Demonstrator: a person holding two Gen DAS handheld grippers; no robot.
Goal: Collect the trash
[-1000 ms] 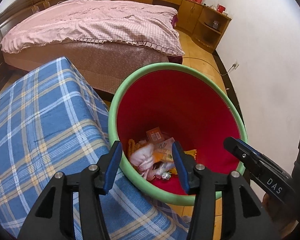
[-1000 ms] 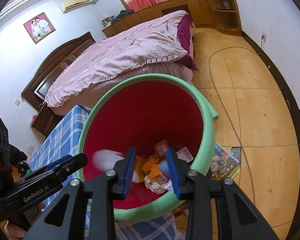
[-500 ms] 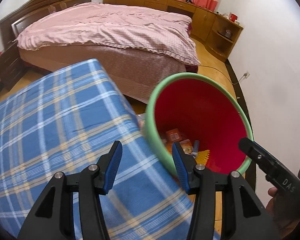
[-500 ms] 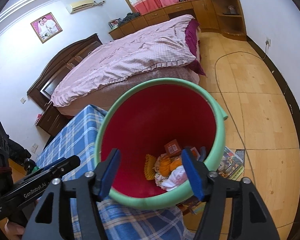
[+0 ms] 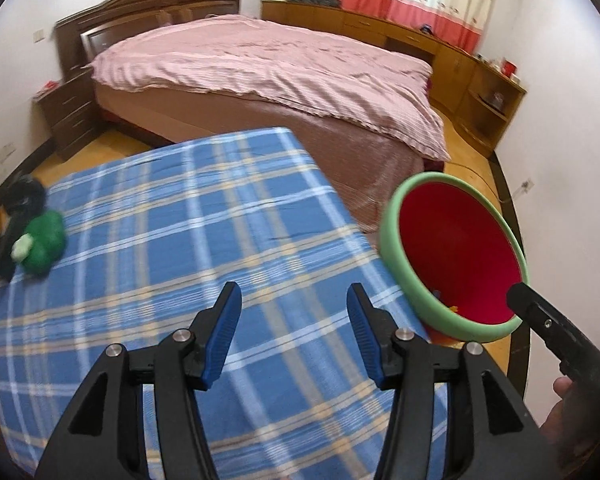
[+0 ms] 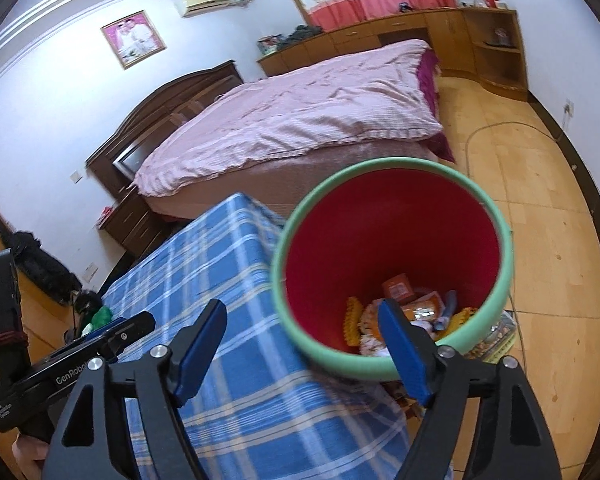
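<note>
Trash [image 6: 412, 312] lies at the bottom of the bin [image 6: 500, 276]: orange wrappers, a small orange box, yellow pieces and white scraps, heaped together. Largest item in the room is the bed [image 5: 268, 76] under a pink cover, far beyond the table [image 5: 172, 248]. Table carries a blue plaid cloth and fills the near left of both views. Bin is red inside with a green rim and stands on the floor at the table's right edge, touching or just beside the cloth; which, I cannot tell. Papers [image 6: 500, 336] lie on the floor at its base. A green soft object [image 5: 42, 246] sits at the table's far left edge beside dark items.

Right gripper [image 6: 304, 344] hangs over the table's right edge and the bin's near rim; its jaws have just been opening and stand wide, nothing between them. Left gripper [image 5: 294, 330] hangs over the plaid cloth, jaws parted moderately, having just opened slightly, nothing between them.
</note>
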